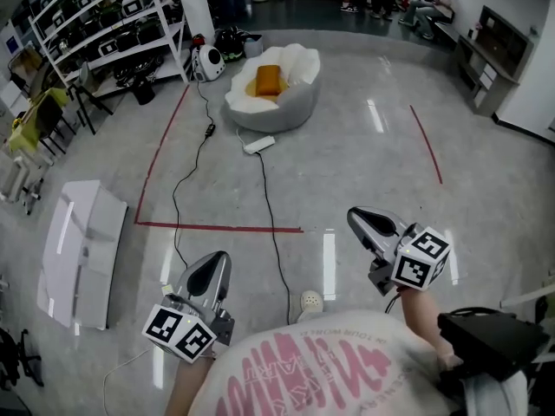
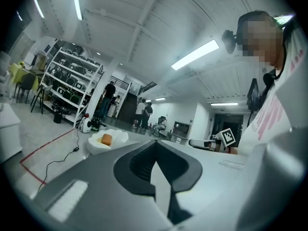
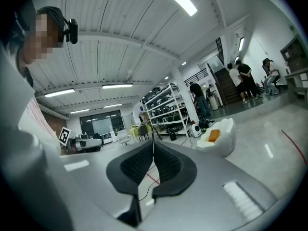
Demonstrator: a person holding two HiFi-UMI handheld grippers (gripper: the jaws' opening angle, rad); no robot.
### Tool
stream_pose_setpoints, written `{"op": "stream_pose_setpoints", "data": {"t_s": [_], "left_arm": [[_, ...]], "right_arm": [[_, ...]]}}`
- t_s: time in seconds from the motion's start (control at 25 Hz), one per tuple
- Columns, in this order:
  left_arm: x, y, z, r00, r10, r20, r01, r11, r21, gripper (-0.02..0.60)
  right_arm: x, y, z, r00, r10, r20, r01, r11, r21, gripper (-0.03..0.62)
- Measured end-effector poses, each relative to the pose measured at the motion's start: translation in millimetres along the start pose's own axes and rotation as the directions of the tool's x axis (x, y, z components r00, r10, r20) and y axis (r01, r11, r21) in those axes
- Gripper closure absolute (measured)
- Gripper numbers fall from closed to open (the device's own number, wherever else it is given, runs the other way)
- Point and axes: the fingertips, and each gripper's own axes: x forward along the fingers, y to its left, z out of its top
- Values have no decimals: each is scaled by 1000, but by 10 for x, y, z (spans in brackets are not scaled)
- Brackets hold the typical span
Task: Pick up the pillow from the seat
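An orange pillow (image 1: 267, 81) lies in a white bean-bag seat (image 1: 290, 102) far across the floor. The pillow (image 2: 106, 139) shows small at the left in the left gripper view, and the pillow (image 3: 213, 135) is to the right in the right gripper view. My left gripper (image 1: 211, 269) is held low at the bottom left, jaws shut with nothing between them. My right gripper (image 1: 364, 221) is at the bottom right, also shut and empty. Both point level toward the seat, well short of it. The left gripper's (image 2: 155, 154) pads meet, and so do the right gripper's (image 3: 153, 156) pads.
A black cable (image 1: 270, 224) and a white power strip (image 1: 259, 145) cross the floor between me and the seat. Red tape lines (image 1: 217, 227) mark the floor. A white panel (image 1: 78, 250) lies at the left. Shelving (image 1: 104, 24) stands at the back left; people stand far behind.
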Motion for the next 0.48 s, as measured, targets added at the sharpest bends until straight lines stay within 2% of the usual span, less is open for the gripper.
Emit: {"op": "stream_pose_setpoints", "data": {"t_s": [0.24,0.48], "left_arm": [[783,236,139,1000,2,26,-3,1000,7,565],[1341,369,121,1000,12,11,-12,1000,-1,565]], "right_arm": [[383,-693,287,1000,21,-5,-21,999,-34,585],[582,-1195,383,999,32,-27,-33,999,-26,585]]}}
